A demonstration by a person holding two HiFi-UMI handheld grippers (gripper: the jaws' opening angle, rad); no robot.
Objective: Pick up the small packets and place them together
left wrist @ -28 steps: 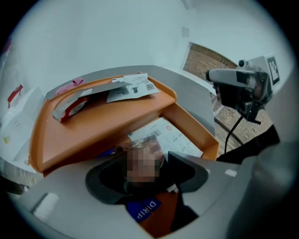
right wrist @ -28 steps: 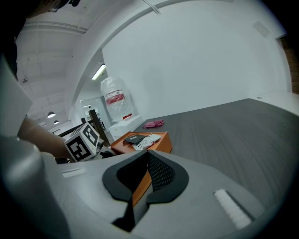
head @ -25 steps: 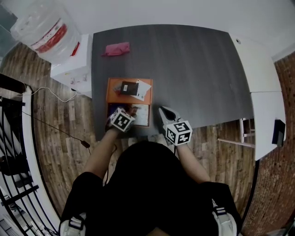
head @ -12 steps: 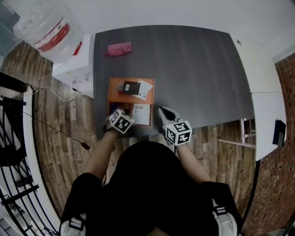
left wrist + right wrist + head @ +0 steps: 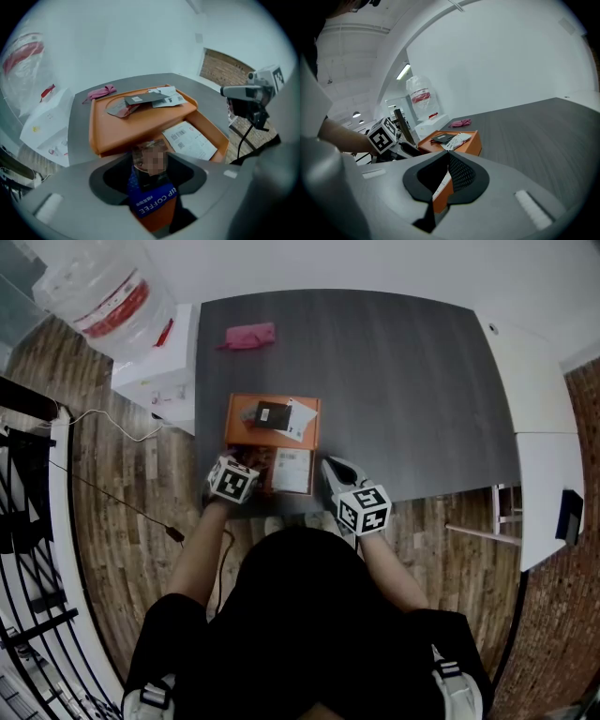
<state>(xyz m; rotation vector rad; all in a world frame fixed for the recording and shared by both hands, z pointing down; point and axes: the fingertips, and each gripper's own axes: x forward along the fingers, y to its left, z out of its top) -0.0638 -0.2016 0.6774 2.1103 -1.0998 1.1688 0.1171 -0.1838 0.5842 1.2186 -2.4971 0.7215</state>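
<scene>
Left gripper [image 5: 149,168] has just been opening its jaws. They now stand wide with a coffee packet [image 5: 153,199] between them, and the pads seem clear of it on both sides. That packet sits in the near half of the orange tray [image 5: 140,138], beside a white packet [image 5: 190,140]. A dark packet [image 5: 143,99] lies on the raised far half. The coffee packet looks light, thin and limp, with slick film, so a pinch across a sealed edge should hold best. Right gripper [image 5: 446,180] hangs closed and empty by the table's [image 5: 403,381] near edge.
</scene>
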